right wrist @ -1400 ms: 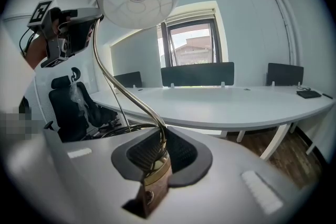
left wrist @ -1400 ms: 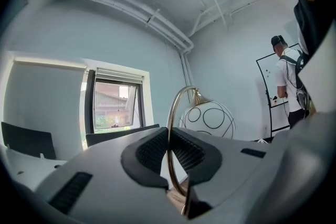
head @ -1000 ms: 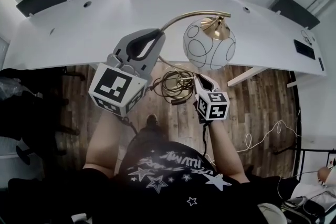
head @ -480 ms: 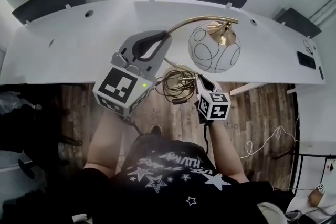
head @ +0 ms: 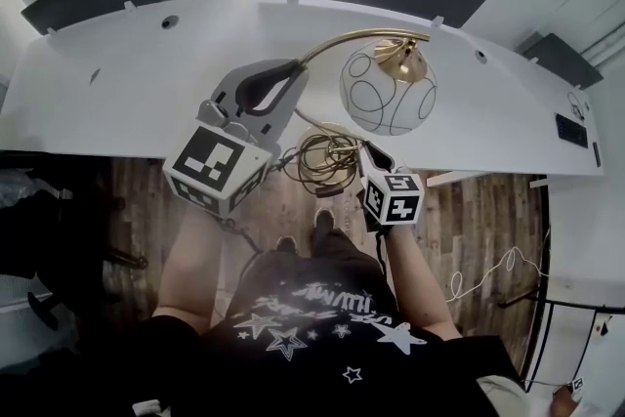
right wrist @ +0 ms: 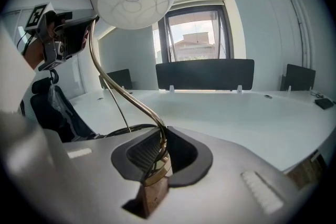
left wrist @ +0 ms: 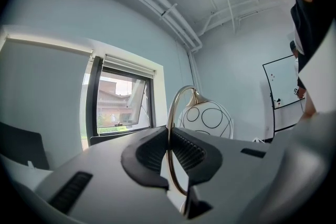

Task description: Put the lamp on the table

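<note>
Both grippers are on the lamp [head: 388, 91], which is carried in the air.

Left gripper [head: 289, 78]: jaws narrow, pinched on the thin brass neck [left wrist: 169, 128]. The neck runs up between the pads and arches away beyond the tips to the globe shade [left wrist: 207, 120].

Right gripper [head: 375, 154]: jaws narrow too, clamped on the lower stem [right wrist: 156, 168] at its brass collar. The coiled cord [head: 322, 161] hangs just left of these jaws, and the shade hangs ahead of and above them.

Change over the last second: the grips are the same, and neither has slid along the brass. The ground beneath has shifted. The table [head: 117, 83] edge was earlier out ahead of both jaw pairs, with the shade half over the floor. Now the top lies under the whole shade and reaches back about to the cord coil. The right jaws sit roughly at the near edge. The lamp's foot is masked by the cord, so I cannot tell if it is over the top yet.

Reading: the carry is nearly done, but the lamp is above the table, not resting on it. It likely needs a little more forward travel, then lowering until the foot stands, with both grips kept till then.
</note>
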Action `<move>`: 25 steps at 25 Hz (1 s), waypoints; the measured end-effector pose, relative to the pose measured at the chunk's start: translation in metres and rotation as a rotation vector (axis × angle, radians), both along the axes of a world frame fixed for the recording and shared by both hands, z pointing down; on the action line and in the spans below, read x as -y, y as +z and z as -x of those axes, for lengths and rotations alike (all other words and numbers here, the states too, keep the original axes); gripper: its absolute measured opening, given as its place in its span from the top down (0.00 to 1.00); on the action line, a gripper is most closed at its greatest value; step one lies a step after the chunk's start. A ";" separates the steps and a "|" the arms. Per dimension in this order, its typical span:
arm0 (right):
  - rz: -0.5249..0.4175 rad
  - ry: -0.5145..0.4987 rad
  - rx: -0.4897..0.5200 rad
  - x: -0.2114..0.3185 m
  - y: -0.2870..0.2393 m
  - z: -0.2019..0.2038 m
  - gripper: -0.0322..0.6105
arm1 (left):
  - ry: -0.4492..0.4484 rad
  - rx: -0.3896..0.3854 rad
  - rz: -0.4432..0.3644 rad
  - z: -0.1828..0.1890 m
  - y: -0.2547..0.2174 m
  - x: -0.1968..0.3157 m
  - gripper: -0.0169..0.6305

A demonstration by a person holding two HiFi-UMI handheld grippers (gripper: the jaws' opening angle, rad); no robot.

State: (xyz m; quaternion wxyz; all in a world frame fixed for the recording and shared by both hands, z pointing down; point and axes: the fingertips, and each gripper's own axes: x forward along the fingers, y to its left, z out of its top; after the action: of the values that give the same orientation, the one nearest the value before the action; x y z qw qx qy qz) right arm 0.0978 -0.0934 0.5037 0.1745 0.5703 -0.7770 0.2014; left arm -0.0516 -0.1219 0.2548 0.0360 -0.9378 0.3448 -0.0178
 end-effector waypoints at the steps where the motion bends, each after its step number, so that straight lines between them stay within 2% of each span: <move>1: 0.002 -0.007 -0.001 0.005 0.001 -0.001 0.89 | -0.009 0.000 0.004 0.000 0.001 0.003 0.92; 6: 0.012 -0.044 0.007 0.037 0.008 -0.005 0.89 | -0.042 0.017 0.015 -0.007 0.007 0.026 0.92; 13: -0.014 -0.135 0.030 0.110 0.005 -0.011 0.89 | -0.129 0.060 -0.017 -0.019 -0.001 0.078 0.92; 19: -0.012 -0.221 0.038 0.176 0.004 -0.024 0.89 | -0.230 0.078 -0.005 -0.034 0.000 0.135 0.92; 25: -0.030 -0.311 0.070 0.202 0.006 -0.022 0.89 | -0.327 0.093 -0.001 -0.039 0.004 0.148 0.92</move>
State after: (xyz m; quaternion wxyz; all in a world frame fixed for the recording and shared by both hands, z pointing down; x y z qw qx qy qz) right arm 0.1200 -0.2955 0.5097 0.1681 0.4382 -0.8644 0.1802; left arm -0.0122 -0.2701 0.2593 0.0488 -0.8674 0.4907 -0.0667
